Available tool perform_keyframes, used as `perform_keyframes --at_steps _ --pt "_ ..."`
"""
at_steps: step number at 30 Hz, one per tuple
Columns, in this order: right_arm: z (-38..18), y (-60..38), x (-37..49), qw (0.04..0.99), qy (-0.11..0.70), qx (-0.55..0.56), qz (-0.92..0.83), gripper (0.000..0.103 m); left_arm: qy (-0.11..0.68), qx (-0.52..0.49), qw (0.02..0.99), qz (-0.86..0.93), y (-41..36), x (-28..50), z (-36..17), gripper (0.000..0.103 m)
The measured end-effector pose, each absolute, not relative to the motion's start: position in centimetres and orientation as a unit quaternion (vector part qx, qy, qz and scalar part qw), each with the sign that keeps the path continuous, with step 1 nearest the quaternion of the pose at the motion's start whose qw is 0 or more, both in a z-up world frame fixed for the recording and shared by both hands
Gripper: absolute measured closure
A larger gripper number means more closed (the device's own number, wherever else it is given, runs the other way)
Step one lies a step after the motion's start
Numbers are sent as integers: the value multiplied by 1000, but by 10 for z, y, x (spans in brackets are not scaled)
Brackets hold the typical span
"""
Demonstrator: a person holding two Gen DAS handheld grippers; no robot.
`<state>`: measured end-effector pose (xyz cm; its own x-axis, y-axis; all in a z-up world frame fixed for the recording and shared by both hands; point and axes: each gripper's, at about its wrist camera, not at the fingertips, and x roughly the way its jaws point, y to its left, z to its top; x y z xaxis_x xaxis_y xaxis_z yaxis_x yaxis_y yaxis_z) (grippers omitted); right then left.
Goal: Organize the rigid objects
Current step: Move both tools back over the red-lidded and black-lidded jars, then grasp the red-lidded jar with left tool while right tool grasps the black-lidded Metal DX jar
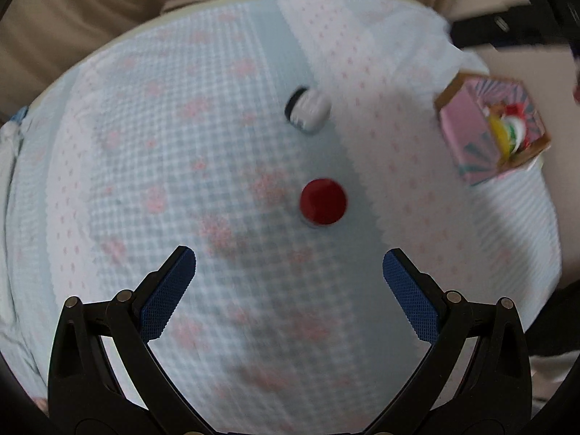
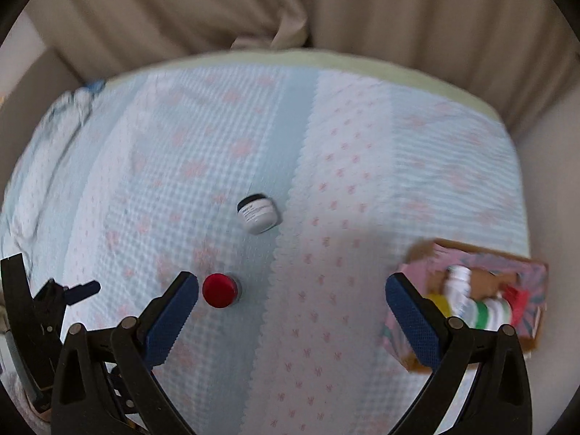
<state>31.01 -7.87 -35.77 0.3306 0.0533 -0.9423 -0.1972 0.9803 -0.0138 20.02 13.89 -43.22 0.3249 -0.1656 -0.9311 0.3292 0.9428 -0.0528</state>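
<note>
A red-capped small bottle [image 1: 322, 201] stands on the patterned cloth just ahead of my open, empty left gripper [image 1: 289, 264]. It also shows in the right wrist view [image 2: 220, 290], beside the left fingertip of my open, empty right gripper [image 2: 291, 286]. A small white jar with a dark lid [image 1: 308, 110] lies on its side farther off; the right wrist view shows it too [image 2: 259, 214]. A pink cardboard box [image 1: 493, 127] at the right holds several bottles [image 2: 482, 308].
The blue and pink cloth [image 1: 181, 181] covers a round-edged table [image 2: 362, 61]. Beige curtains [image 2: 217, 11] hang behind it. The left gripper's tip [image 2: 78, 290] shows at the left of the right wrist view. Crumpled cloth [image 2: 72, 105] lies at the far left.
</note>
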Motion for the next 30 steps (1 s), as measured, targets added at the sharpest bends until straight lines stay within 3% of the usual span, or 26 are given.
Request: perform_keyframes --at_steps 9,13,19,26,28,30 --pt "-464 -43 380 743 642 -133 136 0 552 126 801 -194 100 223 -513 1" --pt "-497 -29 398 727 650 -148 162 0 537 138 807 -203 85 234 -539 10" --pt "-544 -15 419 699 673 -159 183 20 540 119 805 -214 75 245 -562 28" --pt "-561 -7 437 690 684 -145 184 20 532 116 810 -219 65 249 -564 34" --pt "-563 -4 441 689 687 -146 182 20 536 116 807 -220 60 252 -567 46" --pt "-566 -1 445 689 687 -146 180 25 536 119 808 -216 58 254 -570 49"
